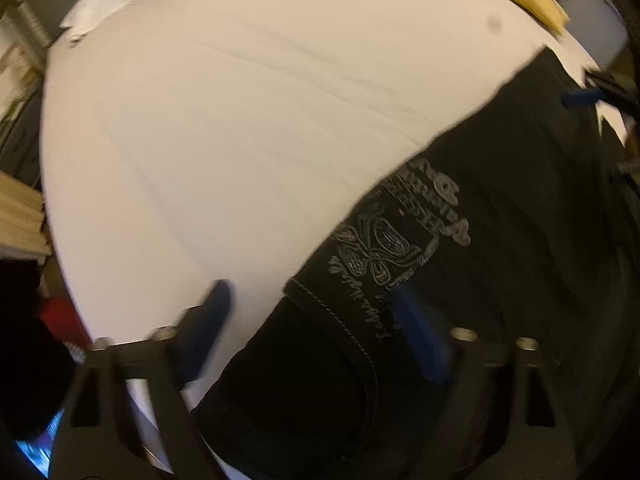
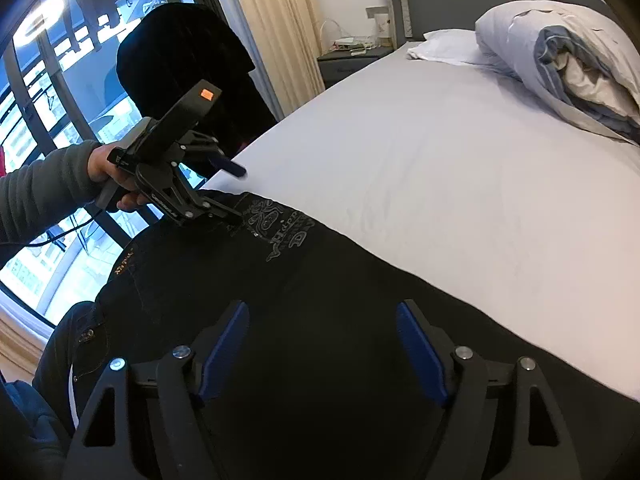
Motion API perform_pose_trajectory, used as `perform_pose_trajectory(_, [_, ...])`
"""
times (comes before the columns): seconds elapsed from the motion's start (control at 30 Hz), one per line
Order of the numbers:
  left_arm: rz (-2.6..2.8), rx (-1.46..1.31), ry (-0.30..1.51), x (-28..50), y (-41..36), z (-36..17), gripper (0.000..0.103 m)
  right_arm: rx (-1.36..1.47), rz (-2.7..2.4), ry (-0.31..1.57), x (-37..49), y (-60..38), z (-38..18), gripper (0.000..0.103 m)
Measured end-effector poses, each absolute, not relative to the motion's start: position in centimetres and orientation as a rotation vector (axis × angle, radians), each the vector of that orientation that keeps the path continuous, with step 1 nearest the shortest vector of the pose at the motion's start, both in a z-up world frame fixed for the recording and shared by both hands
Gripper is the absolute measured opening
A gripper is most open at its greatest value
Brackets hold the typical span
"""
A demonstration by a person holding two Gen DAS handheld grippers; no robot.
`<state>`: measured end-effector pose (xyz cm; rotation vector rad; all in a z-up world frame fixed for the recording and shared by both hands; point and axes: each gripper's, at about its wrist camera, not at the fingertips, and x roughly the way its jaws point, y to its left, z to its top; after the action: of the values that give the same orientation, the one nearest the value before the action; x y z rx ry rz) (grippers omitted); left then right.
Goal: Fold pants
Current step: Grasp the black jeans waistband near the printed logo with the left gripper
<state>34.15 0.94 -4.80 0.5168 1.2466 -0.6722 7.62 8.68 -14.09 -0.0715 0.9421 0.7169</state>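
Black pants (image 2: pixel 320 272) with a grey embroidered print (image 2: pixel 276 232) lie flat along the near edge of the white bed sheet (image 2: pixel 440 160). My right gripper (image 2: pixel 322 320) hovers open over the middle of the pants, with only cloth below it. My left gripper (image 2: pixel 234 192), held by a hand (image 2: pixel 100 168) in a grey sleeve, stands open at the pants' far left corner, one finger over the sheet and one on the cloth. In the left wrist view, the left gripper (image 1: pixel 316 316) straddles the edge of the pants (image 1: pixel 500 240) near the print (image 1: pixel 400 232).
A rolled blue-grey duvet (image 2: pixel 572 64) and a white pillow (image 2: pixel 440 46) lie at the head of the bed. A nightstand (image 2: pixel 348 60) stands beside it. A dark chair (image 2: pixel 188 56) stands by the large window (image 2: pixel 40 80). Bare sheet (image 1: pixel 220 120) spreads beyond the pants.
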Motion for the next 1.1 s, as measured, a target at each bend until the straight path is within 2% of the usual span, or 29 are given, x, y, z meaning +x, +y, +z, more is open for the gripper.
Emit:
perform_pose_trajectory(0.1, [-0.728,0.529,1.284,34.4,0.8,-5.6,0.058,-0.1,0.741,0.956,8.6,9.1,-14.5,0.077])
perform_pose_trajectory(0.17, [-0.743,0.508,1.305,34.9,1.0,-5.8,0.056,-0.123,0.754,0.959,9.2,9.6,-14.7,0.076])
perform_pose_trajectory(0.27, [-0.747,0.458,1.327,36.0,1.6,-5.8,0.048,-0.162,0.78,0.968,10.2,10.4,-14.9,0.076])
perform_pose_trajectory(0.33, [-0.751,0.44,1.337,36.5,1.8,-5.9,0.047,-0.192,0.807,0.98,10.9,10.9,-15.1,0.076])
perform_pose_trajectory(0.4, [-0.758,0.425,1.346,37.1,2.0,-6.0,0.039,-0.218,0.837,1.006,12.0,11.6,-15.3,0.076])
perform_pose_trajectory(0.53, [-0.753,0.435,1.331,37.3,2.2,-6.0,0.028,-0.288,0.865,1.073,14.3,12.7,-16.1,0.061])
perform_pose_trajectory(0.57, [-0.735,0.435,1.313,37.1,2.3,-5.7,0.021,-0.311,0.867,1.082,14.7,13.1,-16.1,0.057])
perform_pose_trajectory(0.7, [-0.739,0.484,1.208,35.5,2.7,-4.1,0.008,-0.403,0.875,1.122,16.1,14.3,-16.9,0.05])
perform_pose_trajectory(1.1, [-0.742,0.598,0.951,27.1,3.5,-0.9,0.007,-0.516,0.892,1.229,18.4,15.9,-18.6,0.049])
